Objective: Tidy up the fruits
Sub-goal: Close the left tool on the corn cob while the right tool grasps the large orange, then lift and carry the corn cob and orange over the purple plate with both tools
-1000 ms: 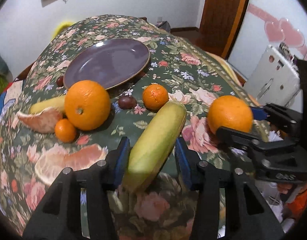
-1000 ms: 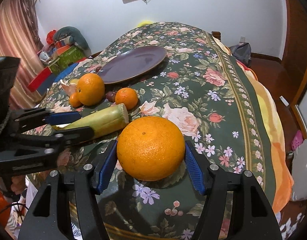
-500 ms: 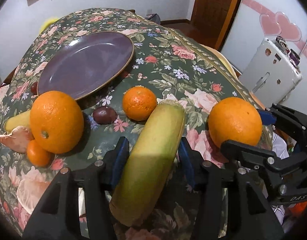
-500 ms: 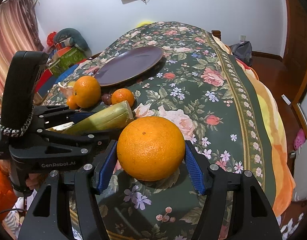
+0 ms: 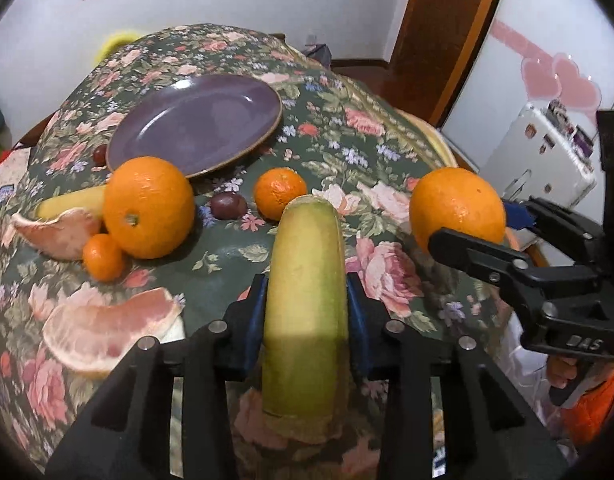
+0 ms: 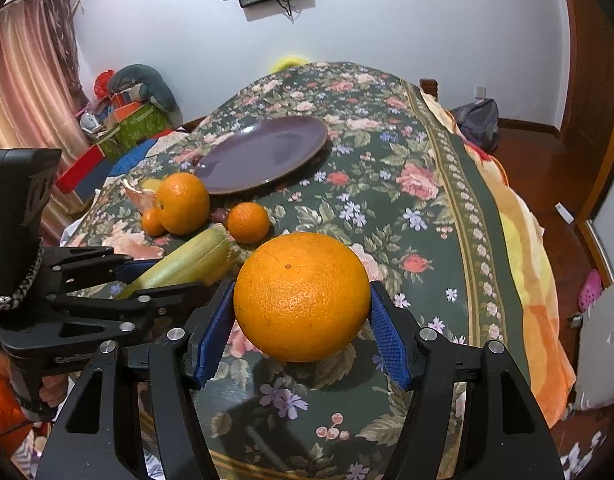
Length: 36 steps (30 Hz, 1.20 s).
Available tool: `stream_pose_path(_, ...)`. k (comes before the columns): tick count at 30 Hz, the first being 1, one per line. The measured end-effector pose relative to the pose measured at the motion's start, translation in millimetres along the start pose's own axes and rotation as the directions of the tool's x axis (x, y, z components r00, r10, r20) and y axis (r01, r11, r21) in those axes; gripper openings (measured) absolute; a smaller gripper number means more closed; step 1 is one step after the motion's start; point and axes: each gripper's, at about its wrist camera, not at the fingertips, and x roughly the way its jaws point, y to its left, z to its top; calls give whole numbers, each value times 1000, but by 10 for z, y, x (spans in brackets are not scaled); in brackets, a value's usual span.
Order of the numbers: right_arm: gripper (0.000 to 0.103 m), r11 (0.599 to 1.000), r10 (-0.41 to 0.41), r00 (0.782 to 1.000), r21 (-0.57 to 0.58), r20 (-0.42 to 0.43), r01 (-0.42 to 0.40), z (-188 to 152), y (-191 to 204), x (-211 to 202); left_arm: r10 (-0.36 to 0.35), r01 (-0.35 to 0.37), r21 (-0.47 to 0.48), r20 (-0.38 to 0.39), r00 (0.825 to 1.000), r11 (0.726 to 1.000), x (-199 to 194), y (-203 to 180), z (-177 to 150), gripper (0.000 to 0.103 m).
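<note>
Left gripper (image 5: 307, 316) with fingers (image 5: 254, 322) closing on the near half of a long yellow-green fruit (image 5: 305, 300), blue pads against both its sides, far end pointing toward a small mandarin (image 5: 280, 193). Right gripper (image 6: 303, 332) at the near right, fingers (image 6: 213, 330) clamped on either side of a large orange (image 6: 302, 296) above the floral surface (image 6: 427, 216). Farther left: second large orange (image 5: 149, 207), tiny mandarin (image 5: 103, 258), dark round fruit (image 5: 228, 205), pink citrus segments (image 5: 107, 330) and a bare purple plate (image 5: 195, 120) beyond.
</note>
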Motion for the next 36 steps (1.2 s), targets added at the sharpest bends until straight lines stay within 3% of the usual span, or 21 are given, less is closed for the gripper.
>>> stream_pose_path(11,62,999,-9,998,-35,66,11,187,182,-181,40,-31,-61,155,987,998,-621,136,102,37)
stream_pose_path(21,62,994,-7,986,-104,164,25,558,384,-210,86,-56,-119,265,960,991,-928,386,258,37)
stream_pose_path(28,62,988,5,979,-151,202,26,809,484,-98,111,-63,-162,301,947,985,-943,633,439,37)
stream_pose_path(36,62,984,4,976,-174,218,35,1042,490,165,132,-79,-185,297,946,980,-716,849,670,37)
